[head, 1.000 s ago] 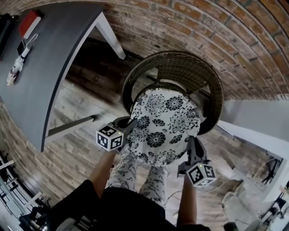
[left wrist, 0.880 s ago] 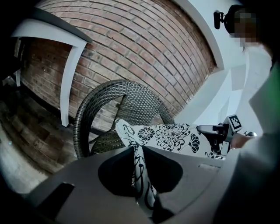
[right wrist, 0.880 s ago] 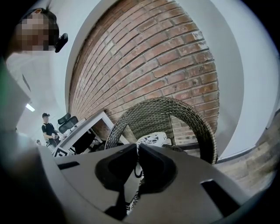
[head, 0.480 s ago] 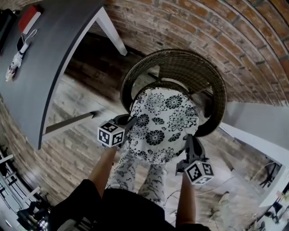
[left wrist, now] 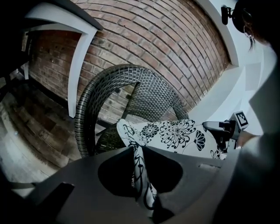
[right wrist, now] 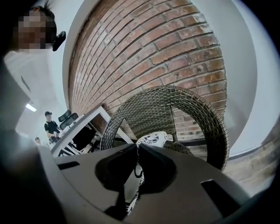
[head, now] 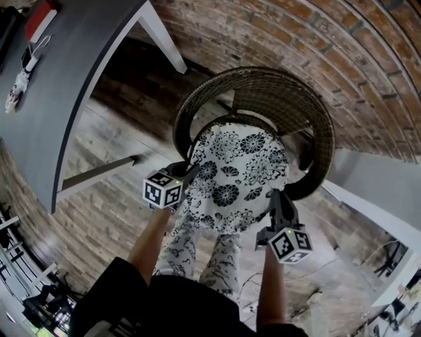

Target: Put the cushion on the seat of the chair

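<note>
A white cushion with black flower print hangs flat over the seat of a round dark wicker chair, hiding most of the seat. My left gripper is shut on the cushion's left edge. My right gripper is shut on its right edge. In the left gripper view the cushion is pinched in the left gripper, with the chair back behind it. In the right gripper view the right gripper nips a fold of cushion in front of the chair.
A dark-topped table with white legs stands at the left, bearing a red item. A brick wall runs behind the chair. A white ledge lies to the right. A person stands far off.
Both grippers have sunk together with the cushion, which now hangs lower and closer over the chair seat. Both grips are unchanged.
</note>
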A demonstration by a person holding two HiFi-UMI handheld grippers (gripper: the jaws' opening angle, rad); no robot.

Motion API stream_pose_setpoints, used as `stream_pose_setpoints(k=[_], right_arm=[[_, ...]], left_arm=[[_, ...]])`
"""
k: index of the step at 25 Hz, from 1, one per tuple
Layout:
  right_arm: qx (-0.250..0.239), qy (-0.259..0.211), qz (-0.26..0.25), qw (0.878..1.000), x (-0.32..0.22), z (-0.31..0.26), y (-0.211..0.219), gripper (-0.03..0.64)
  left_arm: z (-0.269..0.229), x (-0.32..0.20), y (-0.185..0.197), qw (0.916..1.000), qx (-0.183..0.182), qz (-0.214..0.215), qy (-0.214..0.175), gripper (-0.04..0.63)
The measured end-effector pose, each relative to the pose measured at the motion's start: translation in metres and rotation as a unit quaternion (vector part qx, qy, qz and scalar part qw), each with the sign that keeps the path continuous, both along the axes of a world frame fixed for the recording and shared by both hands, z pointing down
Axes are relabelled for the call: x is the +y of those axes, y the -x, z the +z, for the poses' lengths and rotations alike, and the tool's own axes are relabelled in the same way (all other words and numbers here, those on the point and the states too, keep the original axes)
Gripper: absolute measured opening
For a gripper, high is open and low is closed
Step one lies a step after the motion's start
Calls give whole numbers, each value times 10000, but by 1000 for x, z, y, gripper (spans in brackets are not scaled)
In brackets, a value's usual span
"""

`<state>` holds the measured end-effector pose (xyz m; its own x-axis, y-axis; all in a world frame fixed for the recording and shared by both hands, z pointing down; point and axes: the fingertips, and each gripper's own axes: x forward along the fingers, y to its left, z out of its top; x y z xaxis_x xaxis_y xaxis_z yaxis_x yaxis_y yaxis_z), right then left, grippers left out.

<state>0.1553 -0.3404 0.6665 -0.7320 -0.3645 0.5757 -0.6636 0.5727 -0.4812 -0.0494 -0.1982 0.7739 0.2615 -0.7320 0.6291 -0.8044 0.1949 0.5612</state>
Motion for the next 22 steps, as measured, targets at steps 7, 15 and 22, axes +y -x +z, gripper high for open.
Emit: stream_pose_setpoints(k=[7,15,22], right_arm=[[-36,7,-71,10000,-10,5,8,15],[56,53,-113,9999,-16,16,5,15],[76,154,-174,9997,-16,29,7,15]], left_arm=[[17,-3,3,9996,139,-231,125,25],[32,-8,3,9993,4,-191,325,34],[51,-6,8,9976,-97,-240,635,38]])
